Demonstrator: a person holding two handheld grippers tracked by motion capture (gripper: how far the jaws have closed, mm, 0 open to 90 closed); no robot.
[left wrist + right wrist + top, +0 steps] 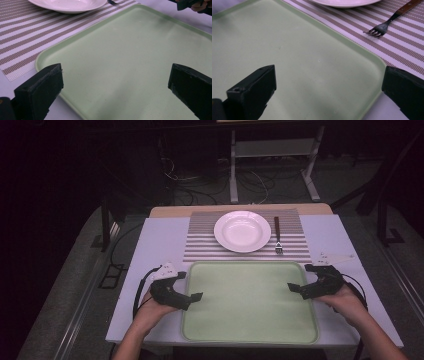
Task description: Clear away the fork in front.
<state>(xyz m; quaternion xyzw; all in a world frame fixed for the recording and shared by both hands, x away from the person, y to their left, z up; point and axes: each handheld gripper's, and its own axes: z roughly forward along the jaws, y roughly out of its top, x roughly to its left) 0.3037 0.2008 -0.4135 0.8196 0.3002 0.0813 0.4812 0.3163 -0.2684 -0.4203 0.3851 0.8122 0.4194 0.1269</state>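
A pale green tray point(250, 320) lies empty at the table's front centre. My left gripper point(190, 286) hovers over the tray's left rim, open, nothing between its jaws. My right gripper point(300, 277) hangs open and empty at the right rim. Behind the tray, a white plate point(242, 231) sits on a striped placemat point(200, 245), with a fork point(278, 237) to its right. In the left gripper view the left gripper point(115, 87) straddles a corner of the tray point(125, 50). In the right gripper view the right gripper point(328, 92) spans another corner of the tray point(287, 50), near the fork point(382, 27).
A white cloth point(160, 240) covers the table. Small white cards lie near the left gripper point(167, 269) and at the right point(332, 256). Beyond the table's far edge are a dark floor, cables and a white stand point(272, 150).
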